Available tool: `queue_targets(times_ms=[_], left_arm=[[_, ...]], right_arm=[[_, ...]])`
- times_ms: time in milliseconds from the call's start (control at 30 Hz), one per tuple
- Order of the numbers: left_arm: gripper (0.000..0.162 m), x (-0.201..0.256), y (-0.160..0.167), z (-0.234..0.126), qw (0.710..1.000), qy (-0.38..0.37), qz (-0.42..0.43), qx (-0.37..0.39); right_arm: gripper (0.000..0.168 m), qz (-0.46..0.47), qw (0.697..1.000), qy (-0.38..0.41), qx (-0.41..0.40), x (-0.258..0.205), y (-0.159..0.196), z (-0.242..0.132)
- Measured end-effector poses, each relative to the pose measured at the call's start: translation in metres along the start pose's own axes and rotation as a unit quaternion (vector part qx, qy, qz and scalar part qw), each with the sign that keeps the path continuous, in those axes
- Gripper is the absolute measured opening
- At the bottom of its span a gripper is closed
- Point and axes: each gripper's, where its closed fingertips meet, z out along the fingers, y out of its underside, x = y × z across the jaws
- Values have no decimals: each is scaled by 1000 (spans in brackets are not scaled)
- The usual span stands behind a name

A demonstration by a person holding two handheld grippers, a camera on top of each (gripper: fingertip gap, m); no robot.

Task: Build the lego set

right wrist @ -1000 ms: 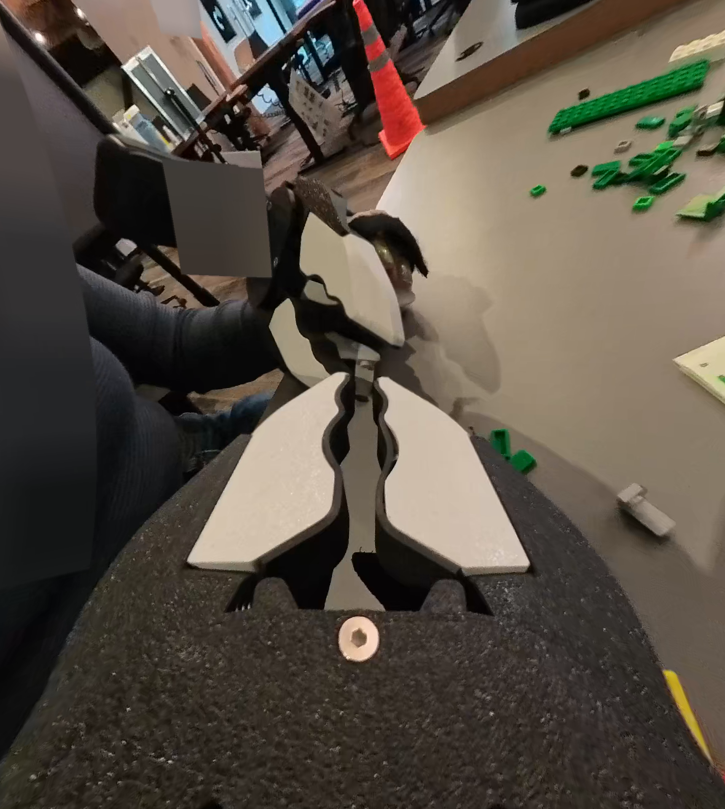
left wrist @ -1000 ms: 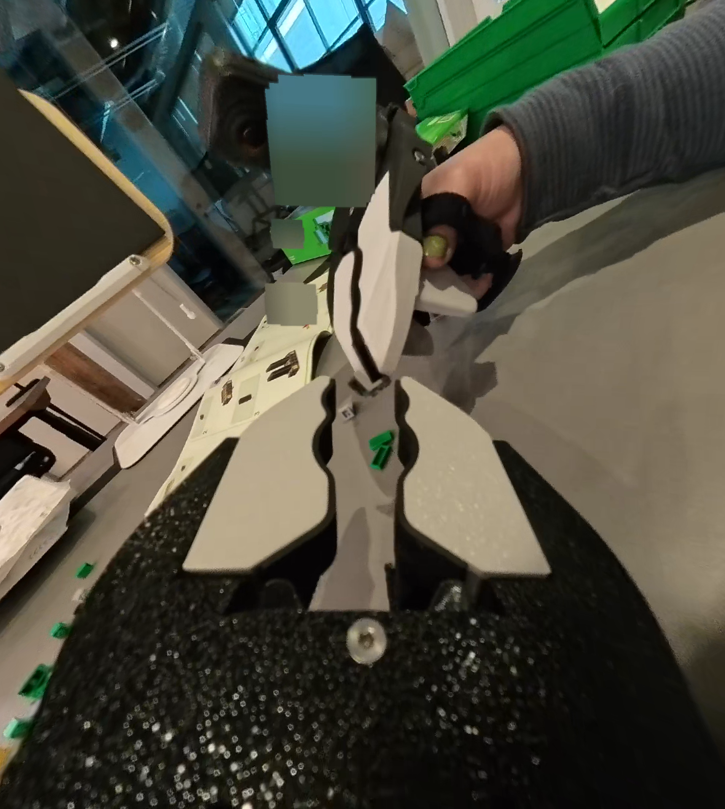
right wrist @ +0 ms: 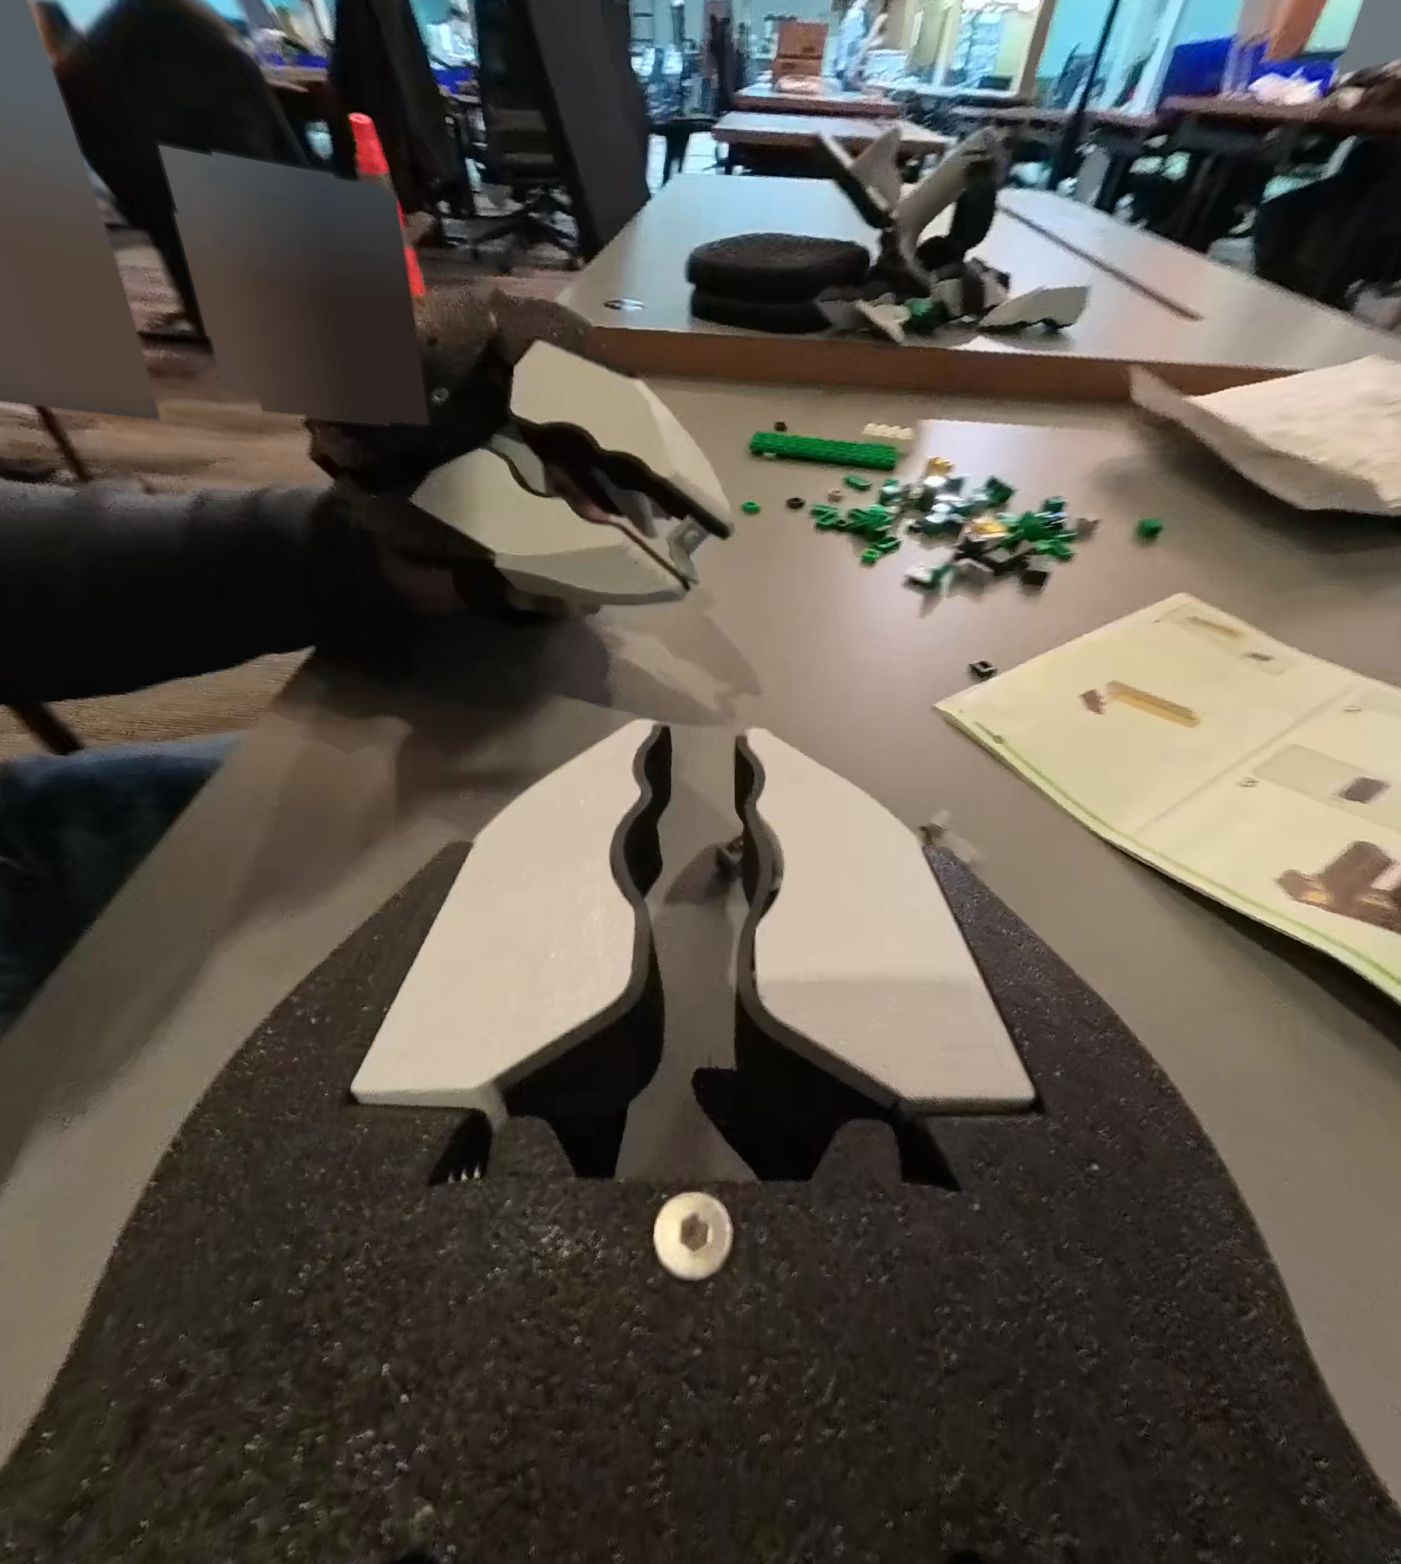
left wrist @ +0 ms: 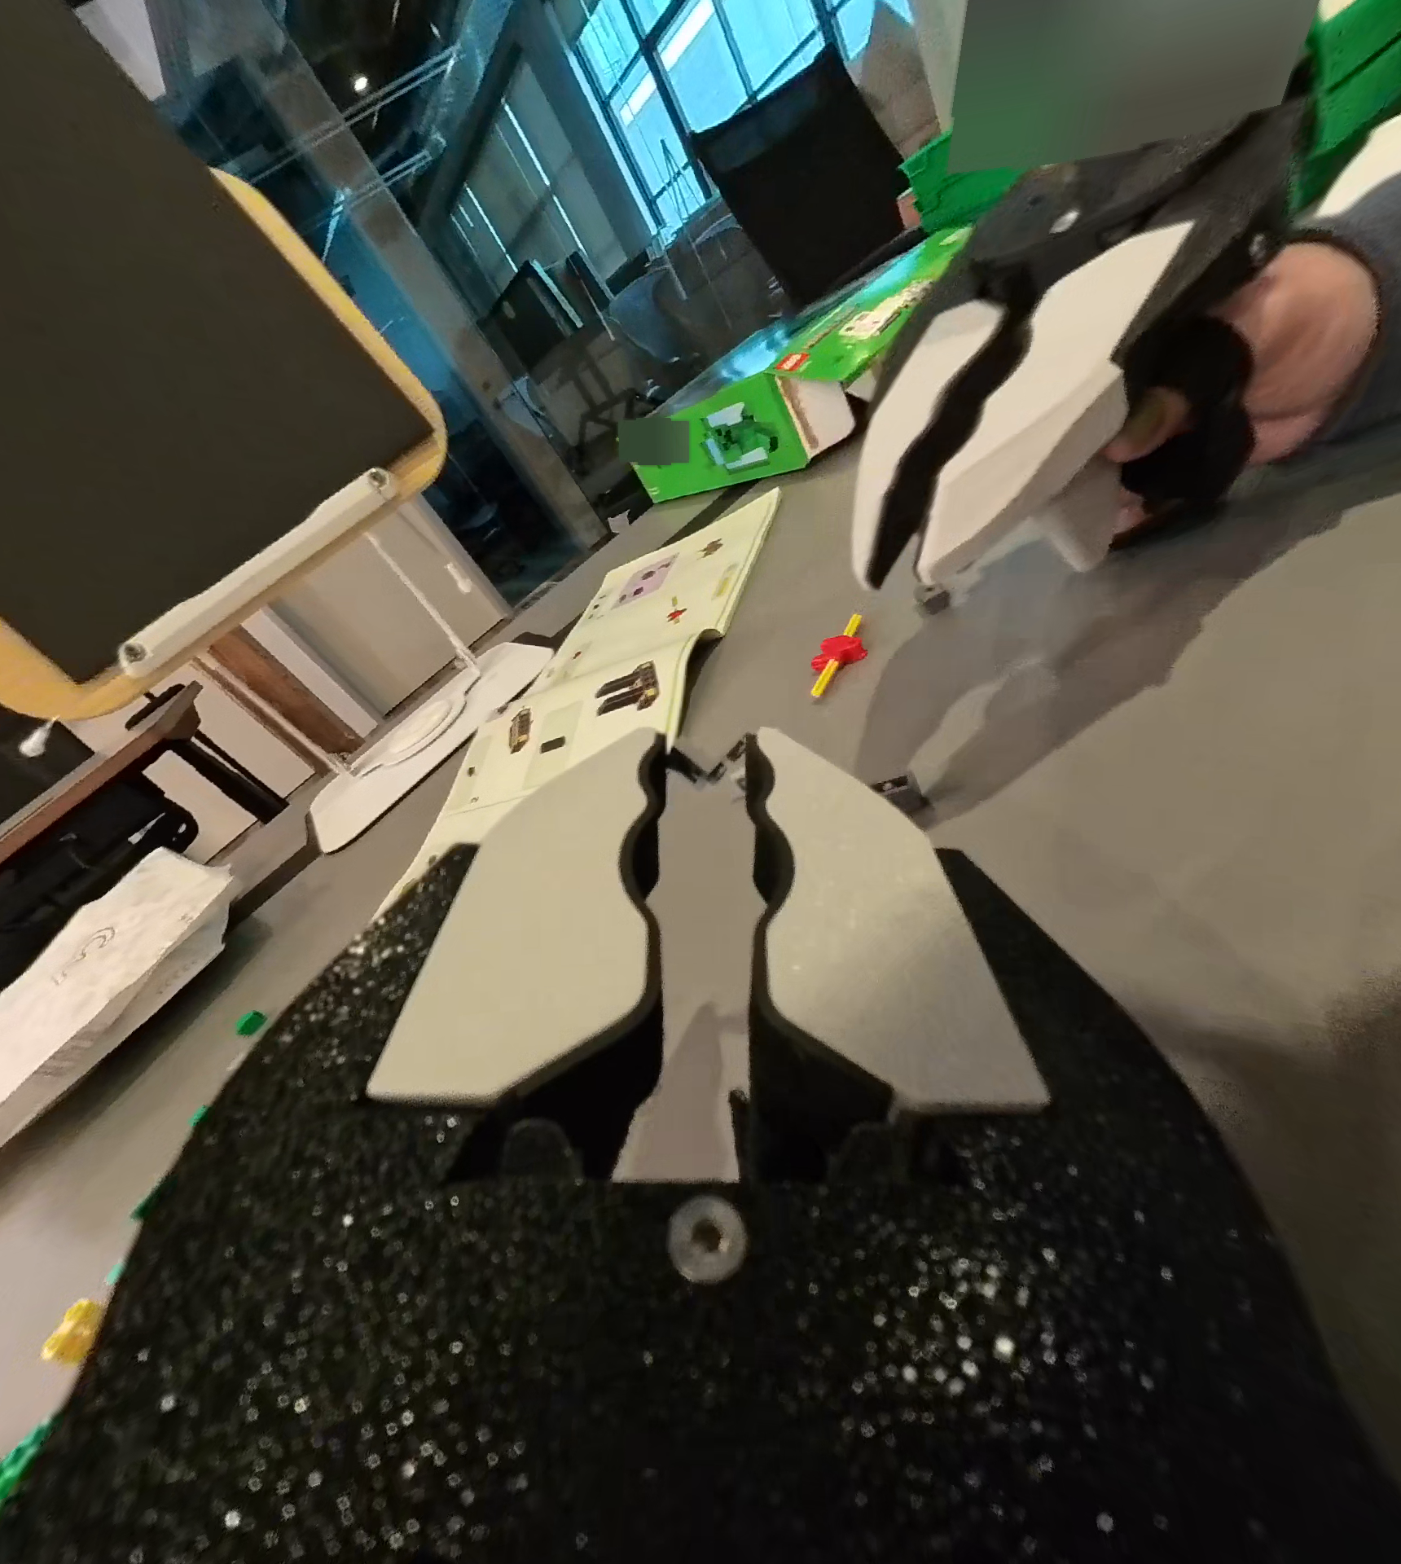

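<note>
Mid-build, between pieces. Left gripper [right wrist: 693,542] pinches a small grey piece [right wrist: 684,535]; right gripper [right wrist: 701,736] slightly apart, prob. empty. Brick pile [right wrist: 951,516] at 1 o'clock. Next: fetch matching brick, check booklet [right wrist: 1239,779].

Bright daylight from rear windows [left wrist: 638,93], soft shadows on grey table [right wrist: 849,643], motion blur, fisheye-bent edges

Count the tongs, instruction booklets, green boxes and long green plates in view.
Tongs: 2
Instruction booklet: 1
Green box: 1
Long green plate: 1
Total: 5
</note>
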Motion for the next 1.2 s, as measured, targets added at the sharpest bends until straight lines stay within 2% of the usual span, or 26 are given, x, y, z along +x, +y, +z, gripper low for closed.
queue_targets(times_ms=[33,333,467,633,700,867,1033,1200], left_arm=[[17,-1,0,0,1000,-2,-4,0],[17,-9,0,0,999,-34,-8,-5],[17,-9,-11,3,998,-41,-32,21],[17,2,-30,7,992,6,-100,71],[17,8,-40,9,981,50,-163,97],[17,23,-61,10,918,193,-319,139],[17,31,-67,11,880,262,-378,122],[17,31,-70,11,854,289,-416,119]], right_arm=[[14,-12,1000,18,2,2,0,-2],[14,-114,984,126,47,11,-8,-17],[15,-127,983,121,45,8,-7,-15],[15,-128,985,102,60,3,-10,-16],[15,-149,982,88,70,0,-16,-18],[15,-318,946,50,45,-9,-37,-19],[17,-355,933,-47,44,-29,-51,-17],[11,-390,918,-53,40,-35,-55,-12]])
